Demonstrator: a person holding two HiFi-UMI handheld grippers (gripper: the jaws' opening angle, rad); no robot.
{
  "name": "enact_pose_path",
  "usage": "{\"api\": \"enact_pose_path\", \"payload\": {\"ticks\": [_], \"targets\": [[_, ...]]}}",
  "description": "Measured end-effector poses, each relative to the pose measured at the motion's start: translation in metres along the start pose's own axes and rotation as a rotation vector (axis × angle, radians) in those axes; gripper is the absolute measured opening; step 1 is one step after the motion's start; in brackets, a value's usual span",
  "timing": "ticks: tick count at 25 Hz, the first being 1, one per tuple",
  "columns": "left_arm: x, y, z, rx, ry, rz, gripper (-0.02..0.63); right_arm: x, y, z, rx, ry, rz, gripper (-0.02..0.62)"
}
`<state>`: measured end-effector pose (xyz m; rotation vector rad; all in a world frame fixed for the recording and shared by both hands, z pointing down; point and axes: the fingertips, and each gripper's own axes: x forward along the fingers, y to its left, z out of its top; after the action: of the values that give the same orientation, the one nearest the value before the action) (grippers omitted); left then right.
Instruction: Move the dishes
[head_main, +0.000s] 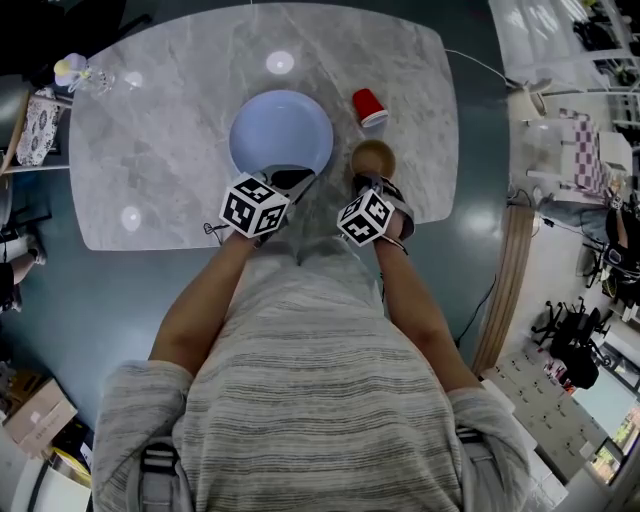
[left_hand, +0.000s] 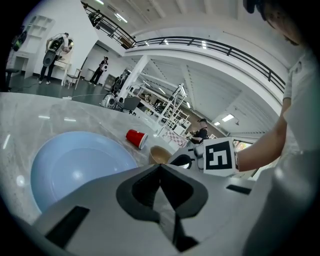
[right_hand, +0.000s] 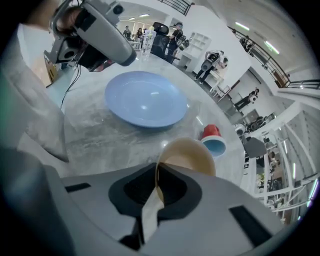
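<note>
The marble table (head_main: 150, 150) stands in front of the person, and a wide, shallow blue plate (head_main: 280, 125) sits near its middle. The left gripper (head_main: 292, 182) hangs over the plate's near rim, tipped gently downward. Its jaws are pressed together with nothing between them, and in the left gripper view only the table top shows past the tips (left_hand: 160, 167), with the plate (left_hand: 75, 165) lying ahead and to the left. I cannot tell from here whether the tips touch the rim.

Just right of the plate, and apart from it, is a small tan bowl (head_main: 373, 156). The right gripper (head_main: 372, 182) comes at the bowl from the near side, pointing steeply down. In the right gripper view its jaws (right_hand: 156, 172) are clamped on the bowl's near wall (right_hand: 192, 155), with the thin rim running up between the pads.

Beyond the bowl, a red cup (head_main: 368, 105) lies on its side on the table, close to the bowl but not touching it, with its pale blue inside facing the right gripper (right_hand: 216, 146).
</note>
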<state>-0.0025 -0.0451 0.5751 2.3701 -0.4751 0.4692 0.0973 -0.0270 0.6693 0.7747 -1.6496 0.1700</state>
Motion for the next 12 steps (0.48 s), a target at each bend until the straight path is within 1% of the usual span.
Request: {"api": "enact_pose_path", "payload": {"ticks": [8, 12], "targets": [[-0.016, 0.01, 0.0, -0.033, -0.038, 0.035, 0.02, -0.011, -0.009, 0.054, -0.09, -0.082, -0.043, 0.026], [-0.03, 0.02, -0.003, -0.052, -0.057, 0.06, 0.02, -0.01, -0.003, 0.087, -0.156, -0.121, -0.037, 0.026]]}}
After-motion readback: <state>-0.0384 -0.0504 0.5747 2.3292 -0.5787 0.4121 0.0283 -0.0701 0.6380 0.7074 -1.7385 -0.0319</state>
